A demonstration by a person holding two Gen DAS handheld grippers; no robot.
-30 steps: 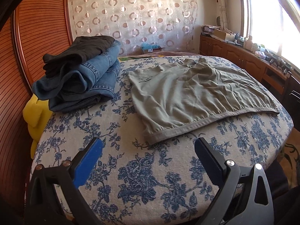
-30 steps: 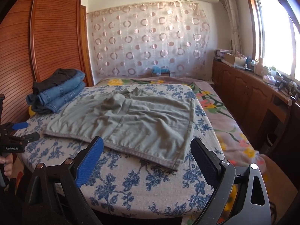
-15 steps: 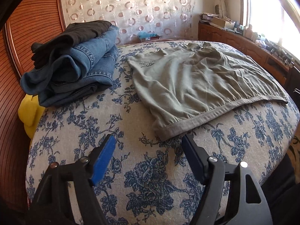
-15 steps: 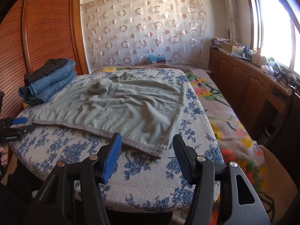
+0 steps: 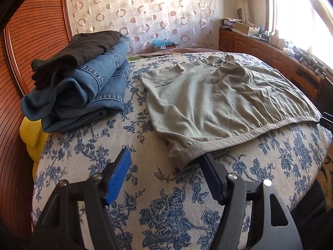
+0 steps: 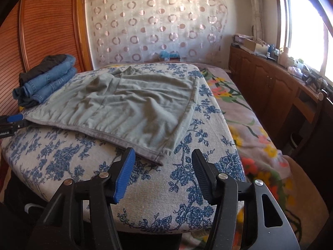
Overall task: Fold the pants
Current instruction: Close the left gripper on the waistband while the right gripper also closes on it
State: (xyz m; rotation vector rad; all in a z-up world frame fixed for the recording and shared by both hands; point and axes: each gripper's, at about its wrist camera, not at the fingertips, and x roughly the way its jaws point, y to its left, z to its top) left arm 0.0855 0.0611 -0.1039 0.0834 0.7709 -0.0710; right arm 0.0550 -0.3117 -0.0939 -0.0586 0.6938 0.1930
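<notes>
Grey-green pants [image 5: 208,100] [image 6: 133,106] lie spread flat on the blue-flowered bed cover [image 5: 93,145], waistband towards me. My left gripper [image 5: 166,164] is at the waistband's left corner. Its jaws are closing, with that corner between them. The right finger's tip [image 5: 208,166] sits under the fabric edge, and the pads do not press on the cloth. My right gripper [image 6: 163,158] hovers at the other near corner, its jaws half-wide around the corner without touching it. The left gripper [image 6: 10,123] also shows at the left edge of the right wrist view.
A stack of folded blue jeans with a dark garment on top [image 5: 83,79] [image 6: 45,77] lies at the bed's left side, beside a wooden wardrobe [image 5: 31,41]. Something yellow [image 5: 31,133] hangs below the stack. A low wooden cabinet [image 6: 270,79] runs under the window on the right.
Both grippers have moved forward and down to the near corners of the pants. Both pairs of jaws have narrowed. The pants have not moved.
</notes>
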